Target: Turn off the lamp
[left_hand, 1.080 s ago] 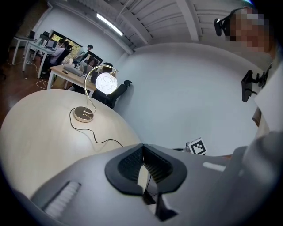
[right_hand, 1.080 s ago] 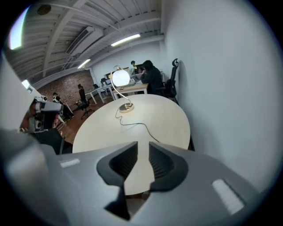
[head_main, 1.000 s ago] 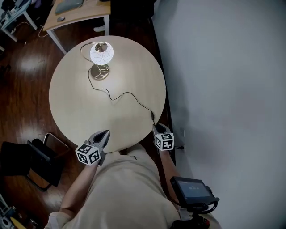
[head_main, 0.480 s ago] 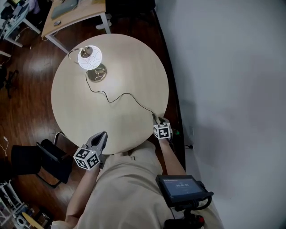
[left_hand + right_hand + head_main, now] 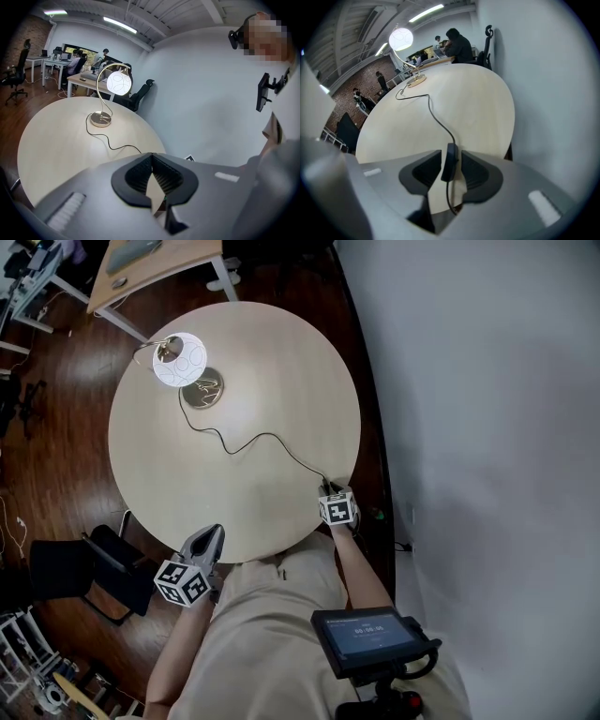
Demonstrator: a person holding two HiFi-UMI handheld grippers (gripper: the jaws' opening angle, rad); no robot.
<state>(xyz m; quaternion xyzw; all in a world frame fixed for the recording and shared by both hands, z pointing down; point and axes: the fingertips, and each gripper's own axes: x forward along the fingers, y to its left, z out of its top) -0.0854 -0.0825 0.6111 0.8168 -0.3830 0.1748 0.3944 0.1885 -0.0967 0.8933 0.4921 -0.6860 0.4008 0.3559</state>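
While looking steeply down from the head, shows the lamp (image 5: 180, 360) upright at the far left of the round pale surface (image 5: 272, 371), white globe lit above a round metal base. Shows a thin black cord (image 5: 253, 437) winding from that base across the wood to the near right edge. Finds the right claw (image 5: 327, 493) there, tilted steeply down, jaws having just been opening and standing apart, with the cord's black switch (image 5: 450, 164) upright between them; pads close beside it, not pressing. Finds the left claw (image 5: 211, 535) at the near left edge, well apart from lamp and cord, jaws closed tip to tip with nothing between. Beyond the surface, a dark wooden floor (image 5: 56, 446) and a desk (image 5: 150, 263) behind the lamp
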